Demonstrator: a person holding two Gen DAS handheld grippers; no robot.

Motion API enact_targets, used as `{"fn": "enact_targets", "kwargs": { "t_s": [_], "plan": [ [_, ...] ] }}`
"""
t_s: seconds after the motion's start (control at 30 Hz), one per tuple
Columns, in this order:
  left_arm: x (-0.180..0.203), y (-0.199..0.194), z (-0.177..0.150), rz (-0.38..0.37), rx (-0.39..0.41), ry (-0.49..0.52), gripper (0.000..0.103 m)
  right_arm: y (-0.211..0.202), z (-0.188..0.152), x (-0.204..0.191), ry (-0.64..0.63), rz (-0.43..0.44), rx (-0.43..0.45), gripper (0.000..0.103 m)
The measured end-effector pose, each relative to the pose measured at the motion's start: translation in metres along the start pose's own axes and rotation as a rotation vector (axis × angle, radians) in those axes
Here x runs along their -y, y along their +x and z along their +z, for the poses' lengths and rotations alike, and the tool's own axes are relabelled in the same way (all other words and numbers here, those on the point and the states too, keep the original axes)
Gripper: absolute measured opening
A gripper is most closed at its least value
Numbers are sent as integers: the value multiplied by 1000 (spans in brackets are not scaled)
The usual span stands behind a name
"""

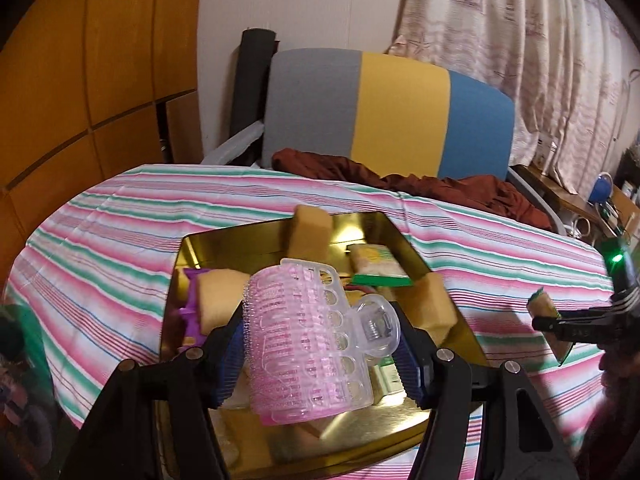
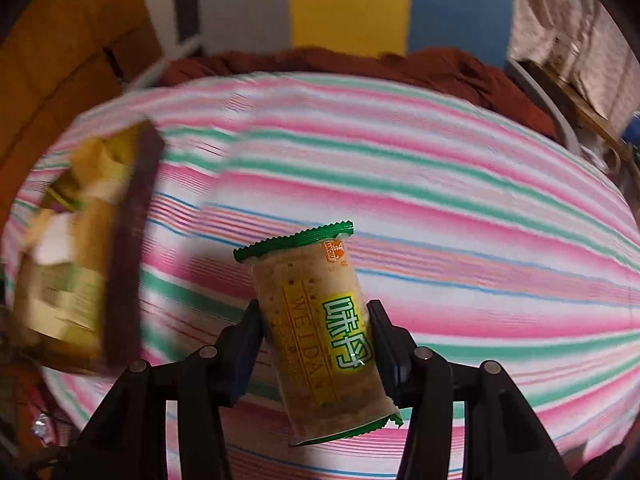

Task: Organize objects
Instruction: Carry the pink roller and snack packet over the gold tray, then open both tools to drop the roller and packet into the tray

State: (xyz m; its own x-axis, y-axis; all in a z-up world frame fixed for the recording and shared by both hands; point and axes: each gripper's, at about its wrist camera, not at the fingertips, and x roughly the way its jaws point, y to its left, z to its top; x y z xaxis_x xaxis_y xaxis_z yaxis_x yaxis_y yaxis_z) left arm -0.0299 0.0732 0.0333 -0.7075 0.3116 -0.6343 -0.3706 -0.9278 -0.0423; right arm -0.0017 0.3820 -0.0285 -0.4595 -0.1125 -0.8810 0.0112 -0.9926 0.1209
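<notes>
My left gripper (image 1: 320, 360) is shut on a pink hair roller with a clear clip (image 1: 304, 340) and holds it over a gold tin tray (image 1: 320, 428). Inside the tray lie tan sponges (image 1: 308, 236), a purple item (image 1: 192, 308) and a green-edged biscuit packet (image 1: 378, 266). My right gripper (image 2: 316, 328) is shut on another green-edged biscuit packet (image 2: 308, 280), lifted above the striped cloth. The gold tray (image 2: 132, 240) appears blurred at the left of the right wrist view. In the left wrist view, the right gripper (image 1: 556, 324) sits right of the tray with its packet.
A pink, green and white striped cloth (image 1: 100, 240) covers the table. Behind it stands a chair with a grey, yellow and blue back (image 1: 400, 112) and a dark red cloth (image 1: 440, 188) on the seat. A wooden cabinet (image 1: 80, 80) is at the left, curtains (image 1: 520, 40) at the right.
</notes>
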Motion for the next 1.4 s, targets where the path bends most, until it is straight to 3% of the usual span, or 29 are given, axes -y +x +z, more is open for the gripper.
{"fn": "enact_targets", "kwargs": {
  "t_s": [0.27,0.53,0.63,0.67,0.73,0.77,0.8,0.93,1.1,1.4],
  "plan": [
    [-20,10,5,35,-9,-18,66,-27,42,-88,-73,192,103,51],
    [-34,17,8,59,-18,-36,68,-13,67,-148,-135,260,103,52],
    [-37,17,8,71,-23,-53,90,-2,73,-170,-168,287,78,52],
    [-39,16,7,74,-23,-65,103,2,74,-174,-174,284,79,54],
    [-42,16,8,87,-23,-82,103,12,75,-185,-187,278,76,70],
    [-43,17,8,96,-30,-84,103,14,75,-188,-180,277,76,83],
    [-44,17,7,100,-38,-85,103,15,74,-188,-173,279,79,85],
    [-45,7,3,143,-17,-84,103,5,64,-183,-148,301,127,85],
    [-47,-9,-1,212,0,-105,103,-12,50,-173,-127,251,182,85],
    [-54,-46,-1,201,62,-196,103,-35,5,-168,-128,169,268,85]
  ]
}}
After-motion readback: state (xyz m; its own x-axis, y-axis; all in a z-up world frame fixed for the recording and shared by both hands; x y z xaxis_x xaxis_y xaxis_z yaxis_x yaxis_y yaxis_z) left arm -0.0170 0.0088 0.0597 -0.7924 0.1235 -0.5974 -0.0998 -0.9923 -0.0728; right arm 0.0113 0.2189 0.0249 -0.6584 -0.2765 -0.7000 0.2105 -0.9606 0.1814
